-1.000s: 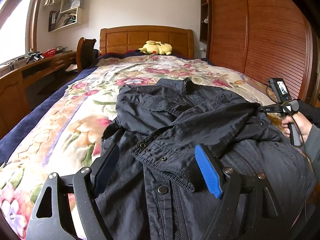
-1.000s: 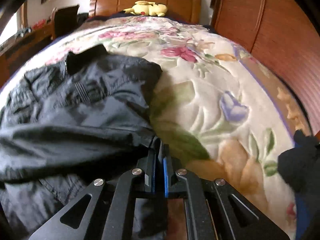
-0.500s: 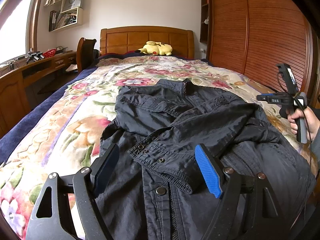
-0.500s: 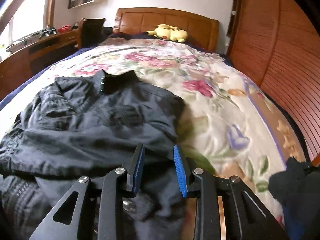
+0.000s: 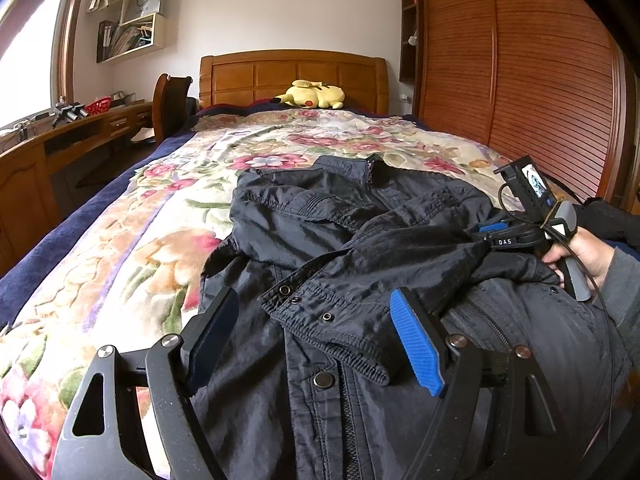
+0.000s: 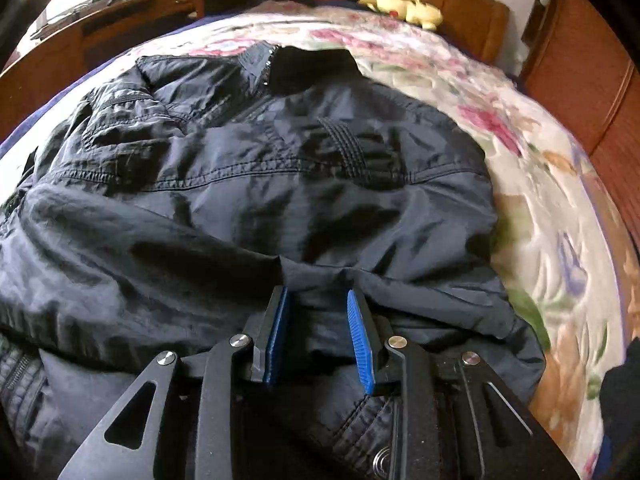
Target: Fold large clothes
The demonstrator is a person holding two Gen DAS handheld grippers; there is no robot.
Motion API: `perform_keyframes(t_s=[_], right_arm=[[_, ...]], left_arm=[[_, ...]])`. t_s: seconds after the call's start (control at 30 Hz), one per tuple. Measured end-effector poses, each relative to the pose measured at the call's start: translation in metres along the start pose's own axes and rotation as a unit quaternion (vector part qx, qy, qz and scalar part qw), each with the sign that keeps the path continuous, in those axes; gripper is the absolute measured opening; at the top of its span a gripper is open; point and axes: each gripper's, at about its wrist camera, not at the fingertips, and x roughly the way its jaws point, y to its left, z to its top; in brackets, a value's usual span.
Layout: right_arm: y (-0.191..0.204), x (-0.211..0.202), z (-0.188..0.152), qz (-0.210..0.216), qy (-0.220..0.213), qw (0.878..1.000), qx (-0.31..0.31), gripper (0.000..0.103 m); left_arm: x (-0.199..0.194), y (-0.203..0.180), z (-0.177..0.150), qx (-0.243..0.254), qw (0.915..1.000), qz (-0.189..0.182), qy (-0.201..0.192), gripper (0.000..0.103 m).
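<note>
A black jacket [image 5: 332, 240] lies front up on the floral bedspread [image 5: 132, 248], collar toward the headboard, with its right sleeve folded across the chest. It fills the right wrist view [image 6: 248, 184]. My left gripper [image 5: 316, 328] is open and empty, hovering over the snap-button placket near the jacket's hem. My right gripper [image 6: 316, 316] is open, low over the folded sleeve at the jacket's right side, its blue pads [image 6: 360, 340] apart with fabric beneath them. It also shows in the left wrist view [image 5: 496, 232], held by a hand.
A yellow plush toy [image 5: 312, 94] lies by the wooden headboard [image 5: 292, 76]. A wooden wardrobe [image 5: 520, 64] stands along the right of the bed. A desk [image 5: 60, 148] and a chair [image 5: 170, 100] stand on the left. A dark item [image 6: 620, 408] lies at the bed's right edge.
My right gripper let go of the sleeve, opened, lifted, then came back down over the jacket's right side with its jaws wider. The left gripper has stayed still and open.
</note>
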Motion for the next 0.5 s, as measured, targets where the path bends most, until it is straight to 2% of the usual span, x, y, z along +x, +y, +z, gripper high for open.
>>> perform_keyframes(t_s=[0.1, 0.27, 0.4, 0.5], right_arm=[[-0.004, -0.001, -0.001, 0.001, 0.000, 1.000, 0.004, 0.031], [0.008, -0.014, -0.003, -0.024, -0.001, 1.000, -0.004, 0.031], [0.018, -0.046, -0.016, -0.023, -0.024, 0.999, -0.005, 0.031], [0.022, -0.078, -0.038, -0.015, -0.041, 0.999, -0.005, 0.031]], left_arm=[[0.000, 0.000, -0.001, -0.001, 1.0000, 0.000, 0.001, 0.079], [0.000, 0.001, 0.000, -0.001, 1.0000, 0.001, 0.000, 0.079], [-0.002, 0.002, -0.001, -0.003, 1.0000, 0.004, -0.004, 0.079], [-0.007, 0.000, -0.001, -0.001, 0.9999, 0.004, -0.010, 0.079]])
